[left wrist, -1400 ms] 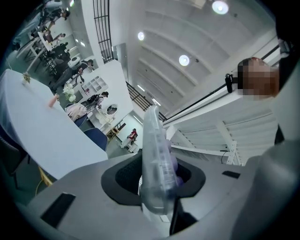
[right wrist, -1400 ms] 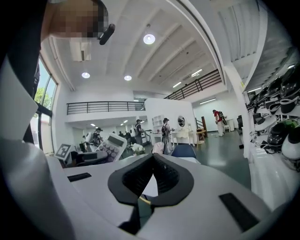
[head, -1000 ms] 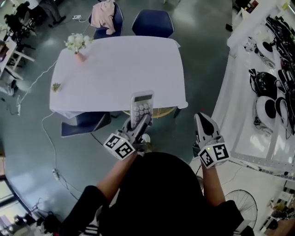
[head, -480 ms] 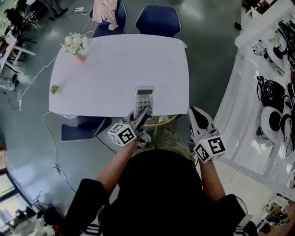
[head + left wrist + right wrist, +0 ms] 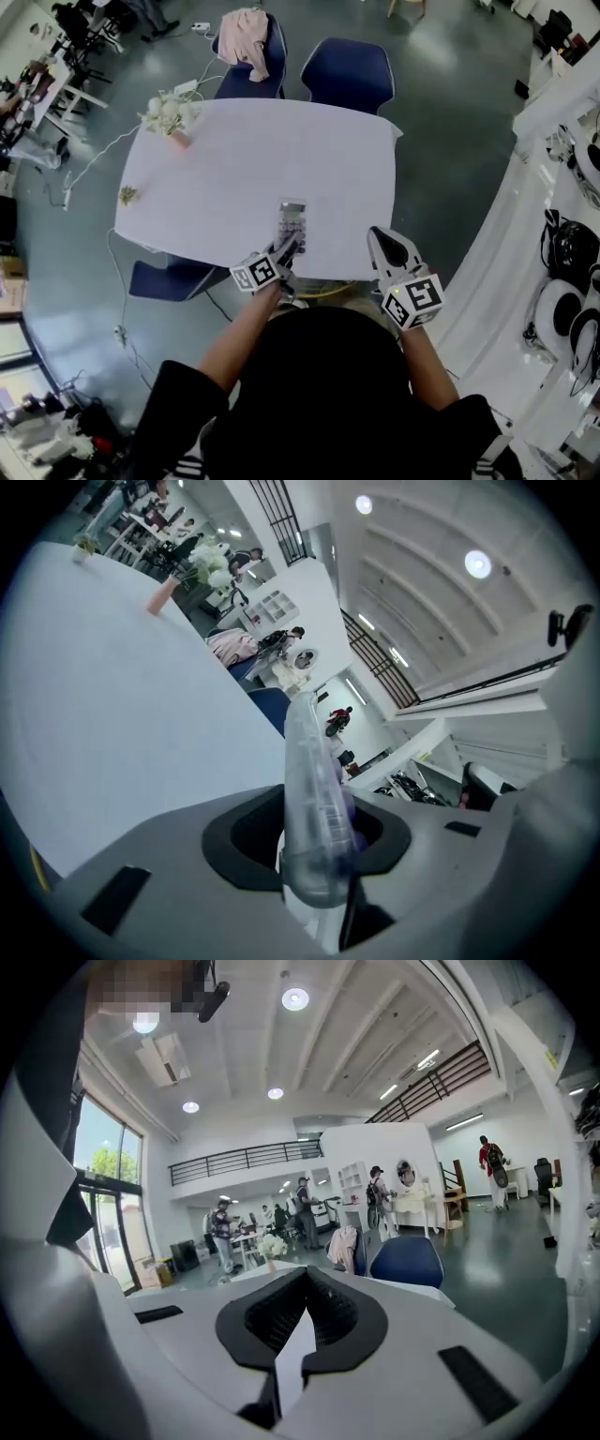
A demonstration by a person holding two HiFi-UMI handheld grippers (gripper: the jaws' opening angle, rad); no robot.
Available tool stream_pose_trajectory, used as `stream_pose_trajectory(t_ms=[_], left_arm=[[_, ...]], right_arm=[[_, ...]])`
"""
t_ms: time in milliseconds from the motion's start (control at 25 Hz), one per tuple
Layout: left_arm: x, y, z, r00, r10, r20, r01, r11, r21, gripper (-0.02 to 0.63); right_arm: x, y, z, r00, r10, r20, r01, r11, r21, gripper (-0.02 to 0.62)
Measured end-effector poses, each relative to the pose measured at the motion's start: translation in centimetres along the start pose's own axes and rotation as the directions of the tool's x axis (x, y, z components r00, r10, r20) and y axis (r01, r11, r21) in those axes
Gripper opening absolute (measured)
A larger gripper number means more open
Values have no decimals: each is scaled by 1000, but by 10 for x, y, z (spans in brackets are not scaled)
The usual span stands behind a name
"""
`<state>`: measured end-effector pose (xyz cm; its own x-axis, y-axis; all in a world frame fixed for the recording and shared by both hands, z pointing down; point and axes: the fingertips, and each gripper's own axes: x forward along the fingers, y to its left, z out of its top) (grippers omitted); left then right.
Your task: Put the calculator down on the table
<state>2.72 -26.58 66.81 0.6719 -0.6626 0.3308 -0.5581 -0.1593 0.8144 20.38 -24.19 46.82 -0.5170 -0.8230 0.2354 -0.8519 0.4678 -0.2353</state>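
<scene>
The calculator (image 5: 292, 225), grey with rows of keys, hangs over the white table (image 5: 253, 159) near its front edge. My left gripper (image 5: 285, 251) is shut on its near end. In the left gripper view the calculator (image 5: 314, 808) shows edge-on between the black pads, with the tabletop (image 5: 112, 686) spread out to the left beyond it. My right gripper (image 5: 381, 236) is to the right, by the table's front right corner. Its jaws are together and nothing is between them; the right gripper view shows the right gripper (image 5: 302, 1309) with its pads meeting.
A pink vase of white flowers (image 5: 169, 117) stands at the table's far left corner, and a small dried sprig (image 5: 127, 195) lies at its left edge. Blue chairs (image 5: 347, 70) stand behind and one (image 5: 169, 277) at the front left. A white bench with gear (image 5: 572, 253) runs along the right.
Both grippers have moved forward toward the table. The calculator has come down and now hangs over the tabletop's front edge, still gripped in the left gripper.
</scene>
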Motion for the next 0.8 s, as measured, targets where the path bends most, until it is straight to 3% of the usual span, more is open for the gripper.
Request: stream_pose_trajectory(t_ms=[200,360,600,800], left_arm=[[50,29,-40,993,-4,-119,-7,996,-91,127],[79,51,-65,984,55,-168,-79,987,-141,127],[97,81,-88,984,107,-144,-142,955,-262,127],[107,93,-102,976,120,-180,-168,945,-280,127]], right_arm=[[10,-31,-32,995,47,-92,-43,998,44,-3],[13,-50,-57,987,57,-149,-45,996,80,-3],[3,-73,-78,981,32,-193,-10,993,114,-3],[-4,-91,-86,975,8,-222,15,994,104,-3]])
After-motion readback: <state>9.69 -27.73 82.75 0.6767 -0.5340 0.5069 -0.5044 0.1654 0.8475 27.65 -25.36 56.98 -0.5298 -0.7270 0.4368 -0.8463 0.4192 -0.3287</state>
